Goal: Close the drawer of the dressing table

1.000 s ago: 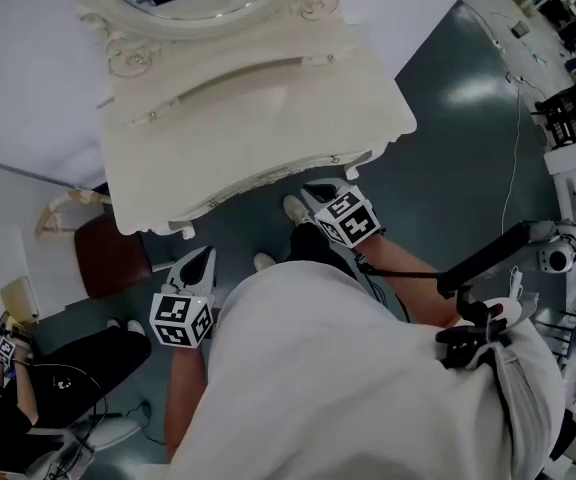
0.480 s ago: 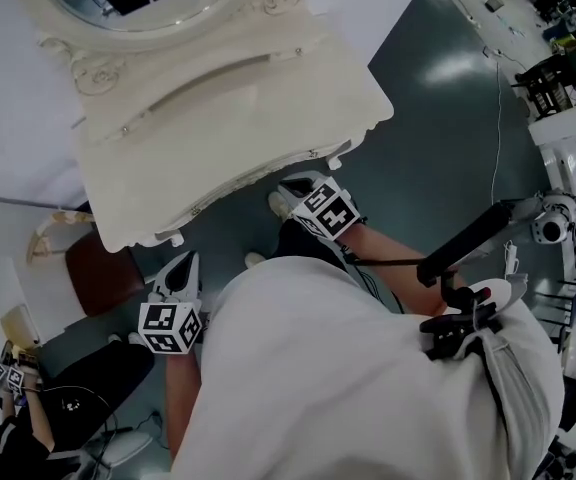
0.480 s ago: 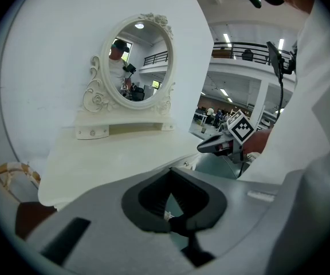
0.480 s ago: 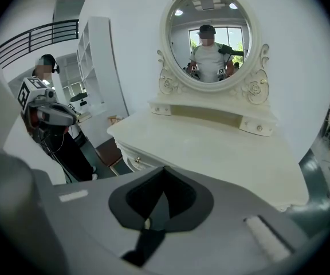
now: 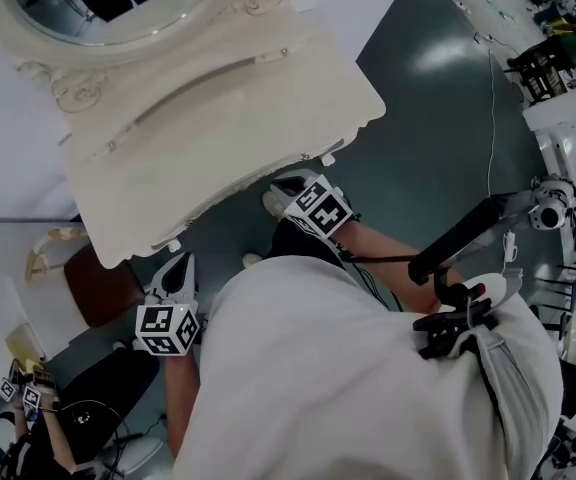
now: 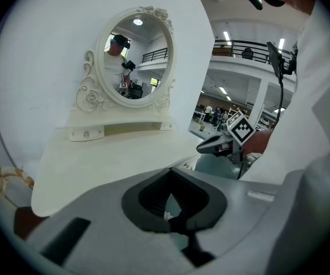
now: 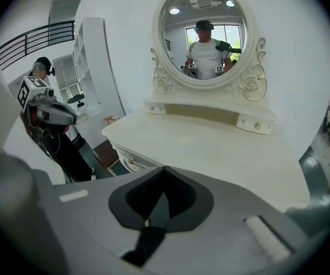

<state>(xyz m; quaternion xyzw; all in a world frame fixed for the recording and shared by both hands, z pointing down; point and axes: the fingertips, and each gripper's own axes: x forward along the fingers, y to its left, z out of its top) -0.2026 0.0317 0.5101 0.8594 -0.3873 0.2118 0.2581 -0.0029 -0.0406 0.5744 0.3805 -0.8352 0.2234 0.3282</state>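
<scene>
head view: dressing table surface from above, nothing juts past its front edge. left gripper and right gripper are just beside that edge.
left gripper view: jaws together, nothing in them.
right gripper view: jaws closed, empty. drawer front sits under the top and looks pushed in, so closing seems done or nearly so.

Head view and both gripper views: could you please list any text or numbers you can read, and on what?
None can be read.
The left gripper and right gripper carry only black-and-white square markers, no letters.
The dressing table bears no print.
</scene>
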